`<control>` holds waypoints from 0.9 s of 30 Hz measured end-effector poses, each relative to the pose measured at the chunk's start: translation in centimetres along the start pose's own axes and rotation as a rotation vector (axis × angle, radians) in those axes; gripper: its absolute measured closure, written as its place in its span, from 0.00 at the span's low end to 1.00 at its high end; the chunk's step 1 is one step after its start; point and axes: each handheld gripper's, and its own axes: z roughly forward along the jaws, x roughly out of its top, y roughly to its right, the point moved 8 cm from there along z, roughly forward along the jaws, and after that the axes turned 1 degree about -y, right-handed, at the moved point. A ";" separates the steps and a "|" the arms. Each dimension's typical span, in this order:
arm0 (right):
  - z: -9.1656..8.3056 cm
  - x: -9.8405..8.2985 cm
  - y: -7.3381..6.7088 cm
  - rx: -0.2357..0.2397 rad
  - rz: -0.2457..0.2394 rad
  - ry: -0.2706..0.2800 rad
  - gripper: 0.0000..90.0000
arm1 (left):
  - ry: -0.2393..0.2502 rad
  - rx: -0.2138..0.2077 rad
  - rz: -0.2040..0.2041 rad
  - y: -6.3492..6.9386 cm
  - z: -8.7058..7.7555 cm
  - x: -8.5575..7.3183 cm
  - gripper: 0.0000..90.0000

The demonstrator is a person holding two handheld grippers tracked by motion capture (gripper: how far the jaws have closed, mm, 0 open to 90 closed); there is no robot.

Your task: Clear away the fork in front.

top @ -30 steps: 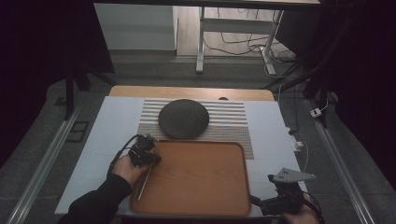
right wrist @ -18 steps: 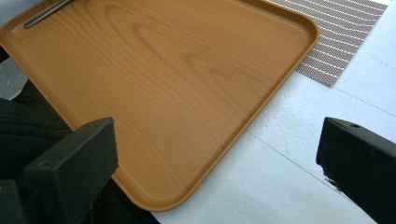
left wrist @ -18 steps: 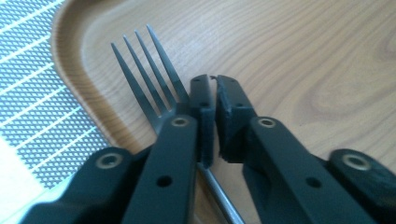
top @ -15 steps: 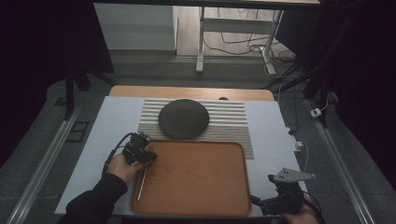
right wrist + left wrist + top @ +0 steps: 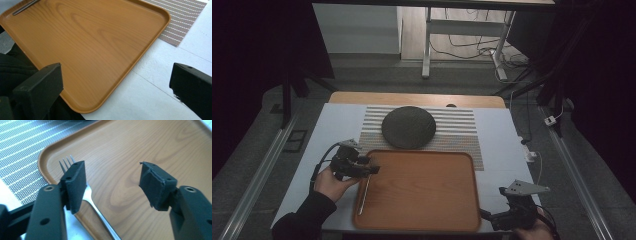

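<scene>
A metal fork (image 5: 363,192) lies lengthwise on the wooden tray (image 5: 422,190), close to its left rim. My left gripper (image 5: 373,169) hovers just above the fork's head. In the left gripper view its jaws (image 5: 112,182) stand apart and have just been opening. Nothing is between them, and the fork (image 5: 100,215) runs under the left pad with its tines (image 5: 66,161) poking out beyond it. My right gripper (image 5: 486,216) rests at the tray's near right corner. In the right gripper view it (image 5: 115,85) is wide open over the tray's corner (image 5: 87,37).
A dark round plate (image 5: 408,127) sits on a striped placemat (image 5: 462,130) behind the tray. The white tabletop (image 5: 507,145) shows at both sides. The person's dark sleeve (image 5: 302,220) comes in at the bottom left. Cables and table legs stand beyond the far edge.
My left gripper has opened and lifted a little off the fork, which stays lying on the tray. The right gripper has not moved.
</scene>
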 end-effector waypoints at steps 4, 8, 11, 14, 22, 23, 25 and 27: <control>0.0 0.0 0.0 -0.002 -0.002 0.001 0.00 | 0.029 -0.022 -0.005 0.5 -0.9 -0.2 0.30; 0.0 0.0 0.0 -0.003 0.000 0.001 0.00 | 0.058 -0.025 -0.006 1.4 -2.4 -1.3 0.24; 0.0 0.0 0.0 -0.002 0.003 0.003 0.00 | 0.078 -0.030 0.006 2.1 -4.0 -3.2 0.18; 0.0 0.0 0.0 -0.005 -0.001 0.000 0.00 | 0.108 -0.023 -0.007 2.2 -5.2 -5.2 0.11; 0.0 0.0 0.0 -0.013 0.004 0.000 0.00 | 0.114 -0.031 -0.036 2.4 -7.0 -8.8 0.00; 0.0 0.0 0.0 -0.011 0.006 0.000 0.00 | 0.133 -0.026 -0.038 2.4 -7.3 -8.8 0.00; 0.0 0.0 0.0 -0.013 0.005 -0.001 0.00 | 0.142 -0.022 -0.040 2.4 -7.6 -9.0 0.00; 0.0 0.0 0.0 -0.012 0.004 -0.001 0.00 | 0.151 -0.021 -0.047 2.4 -7.7 -9.0 0.00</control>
